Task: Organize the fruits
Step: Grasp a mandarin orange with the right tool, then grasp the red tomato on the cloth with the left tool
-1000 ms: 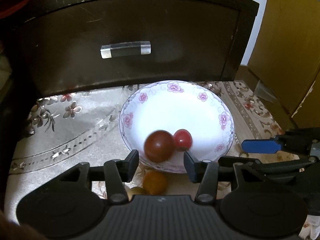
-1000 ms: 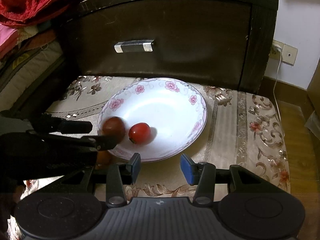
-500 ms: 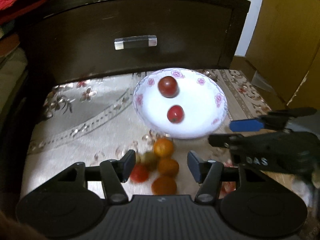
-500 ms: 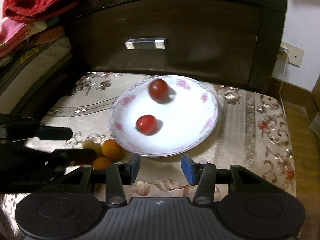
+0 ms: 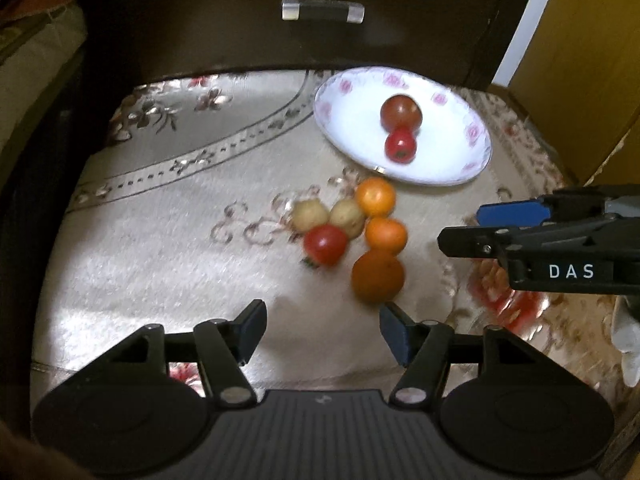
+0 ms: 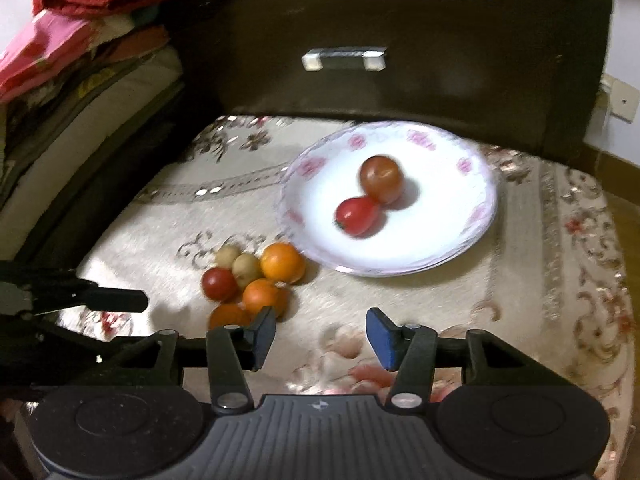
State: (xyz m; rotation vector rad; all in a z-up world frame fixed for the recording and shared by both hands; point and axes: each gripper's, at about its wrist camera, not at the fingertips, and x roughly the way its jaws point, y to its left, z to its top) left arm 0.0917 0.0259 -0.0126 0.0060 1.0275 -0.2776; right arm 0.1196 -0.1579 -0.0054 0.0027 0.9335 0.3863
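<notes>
1. The left gripper (image 5: 322, 330) hangs over the floral tablecloth (image 5: 160, 248); its jaws are opening, about half spread, with nothing between them.
2. The right gripper (image 6: 322, 334) has jaws that are narrower and also opening, empty, over bare cloth. In the left wrist view it reaches in from the right edge.
3. Just past the left gripper's fingertips lies a cluster of fruit on the cloth: a large orange (image 5: 377, 276) nearest, a smaller orange (image 5: 386, 235) touching it behind, and a third orange (image 5: 375, 197) further back, close to the plate's rim.
4. Left of the oranges sits a red tomato (image 5: 325, 245), with two pale yellowish-brown round fruits (image 5: 308, 215) (image 5: 347, 216) side by side just behind it, touching.
5. Beyond the cluster stands a white plate (image 5: 474, 136) with pink flowers on its rim. In it a small red tomato (image 5: 400, 146) rests against a larger, darker red-brown tomato (image 5: 401, 113).
6. Farthest back is a dark wooden drawer front (image 5: 400, 40) with a clear bar handle (image 5: 322, 11).
</notes>
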